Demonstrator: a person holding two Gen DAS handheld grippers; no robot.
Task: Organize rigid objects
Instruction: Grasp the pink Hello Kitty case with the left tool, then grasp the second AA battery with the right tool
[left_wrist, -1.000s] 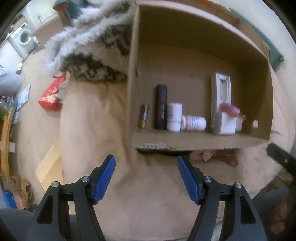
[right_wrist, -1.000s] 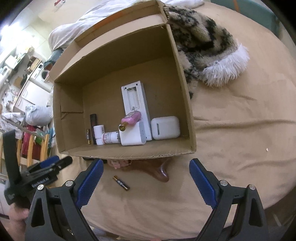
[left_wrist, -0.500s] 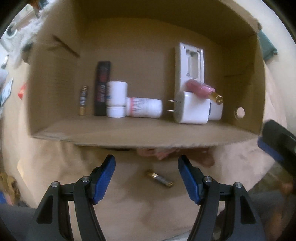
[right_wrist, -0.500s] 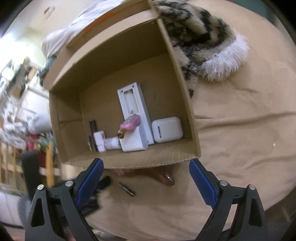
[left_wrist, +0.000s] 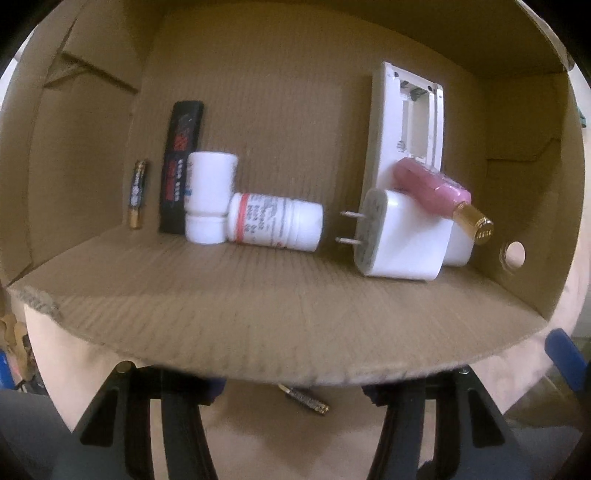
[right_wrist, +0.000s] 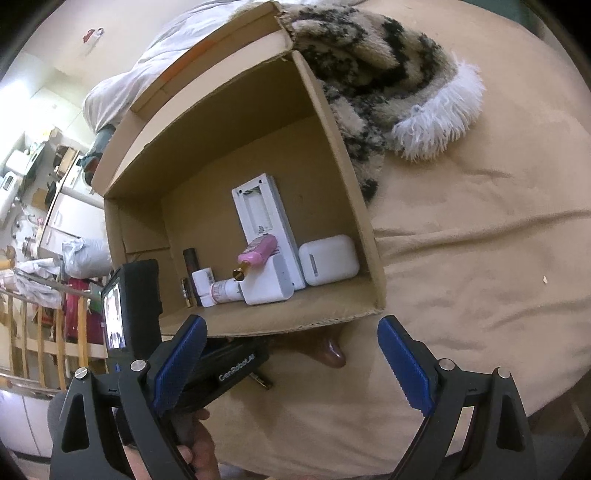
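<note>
I see my left tool low against the front of the cardboard box, with its blue pads hidden under the box's front edge. Its two arms stand well apart, so the tool is wide open and it holds nothing. Between the arms, on the tan bed cover, a loose battery lies at a slant, partly under the box edge. I cannot tell if the pads touch it.

My right tool is also wide open and empty. It hovers over the bed cover in front of the box, touching nothing. In the right wrist view the left tool's black body lies just before the box edge, and the end of the loose battery shows beside it.

The box lies on its side on the bed. Inside it, from the left, I see a second battery standing against the back, then a black lighter, a white bottle upright, and a pill bottle lying on its side and touching the white one. To the right is a white charger plug with its prongs pointing left. A pink nail polish bottle rests tilted on top of it. A white remote with an open battery bay leans behind them, and a white earbud case sits at the far right.

A furry patterned blanket lies beside the box.
</note>
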